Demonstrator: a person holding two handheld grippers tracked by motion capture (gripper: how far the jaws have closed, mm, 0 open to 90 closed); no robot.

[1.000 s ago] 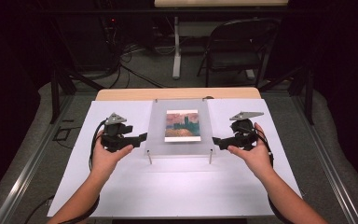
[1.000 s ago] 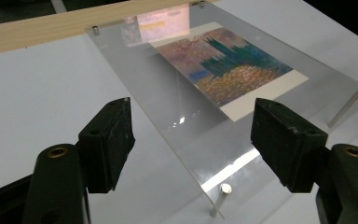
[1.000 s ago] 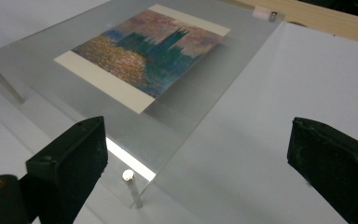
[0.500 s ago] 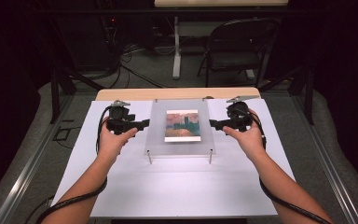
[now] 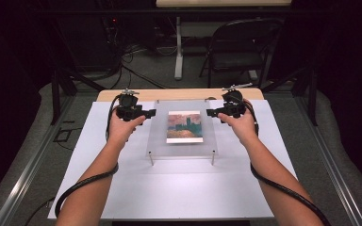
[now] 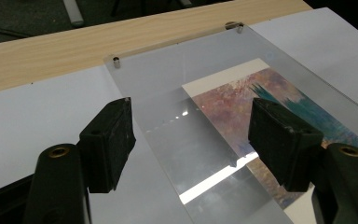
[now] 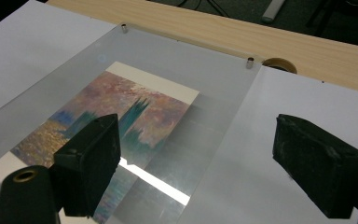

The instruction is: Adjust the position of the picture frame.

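Wooden table [image 5: 179, 94]; white sheet [image 5: 179, 188] covers most; clear acrylic frame [image 5: 183, 148] on sheet; tape roll [image 7: 279, 64] at far edge.

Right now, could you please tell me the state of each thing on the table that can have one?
Left gripper: open, holding nothing.
Right gripper: open, holding nothing.
Clear panel: flat, raised on corner posts.
Picture: lying flat under the panel.
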